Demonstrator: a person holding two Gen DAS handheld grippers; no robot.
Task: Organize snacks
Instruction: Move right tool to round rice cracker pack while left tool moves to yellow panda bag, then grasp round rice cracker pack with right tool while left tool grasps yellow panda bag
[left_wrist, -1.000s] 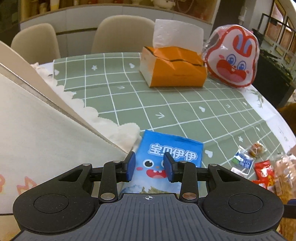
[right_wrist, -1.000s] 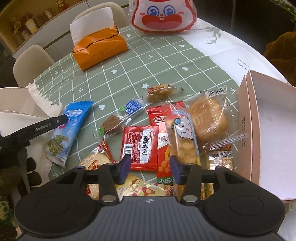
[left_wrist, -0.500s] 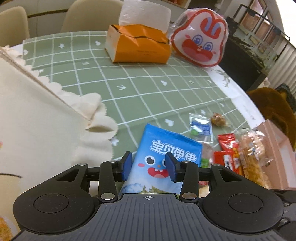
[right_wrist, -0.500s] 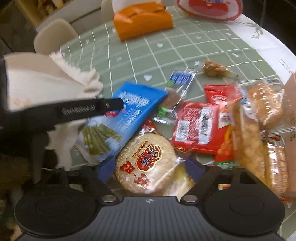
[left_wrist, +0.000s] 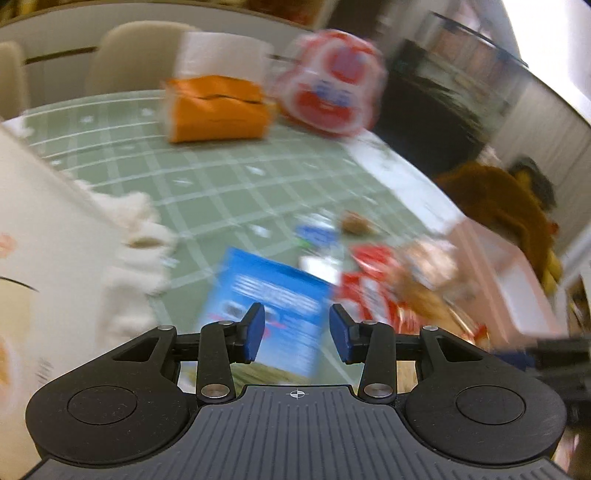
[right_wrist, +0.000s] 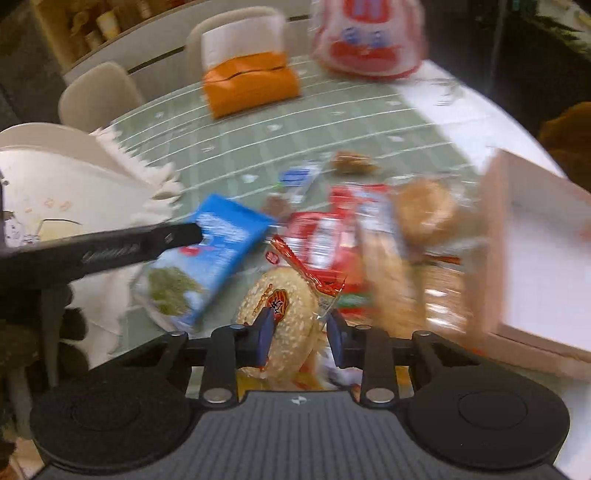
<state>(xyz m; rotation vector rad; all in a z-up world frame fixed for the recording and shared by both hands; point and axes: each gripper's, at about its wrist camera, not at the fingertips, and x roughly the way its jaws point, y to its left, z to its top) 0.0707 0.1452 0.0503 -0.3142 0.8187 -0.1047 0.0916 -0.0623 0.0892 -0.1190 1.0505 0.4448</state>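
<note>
My right gripper (right_wrist: 300, 334) is shut on a round sesame rice cracker in a clear wrapper (right_wrist: 280, 314), lifted off the pile. My left gripper (left_wrist: 297, 334) is open, hovering just above a blue seaweed snack packet (left_wrist: 269, 306), which also shows in the right wrist view (right_wrist: 214, 251) under the left finger (right_wrist: 122, 247). A heap of snacks lies on the green checked cloth: red packets (right_wrist: 325, 236), wrapped cakes (right_wrist: 421, 214), small candies (right_wrist: 351, 162). The view is blurred by motion.
An open pink box (right_wrist: 535, 258) stands right of the pile. A white cloth bag (right_wrist: 55, 206) lies at the left. An orange tissue box (right_wrist: 251, 85) and a red rabbit-face pack (right_wrist: 365, 40) stand at the back. Chairs ring the table.
My right gripper closed on the round cracker and lifted it. My left gripper opened wider over the blue packet and swung rightward.
</note>
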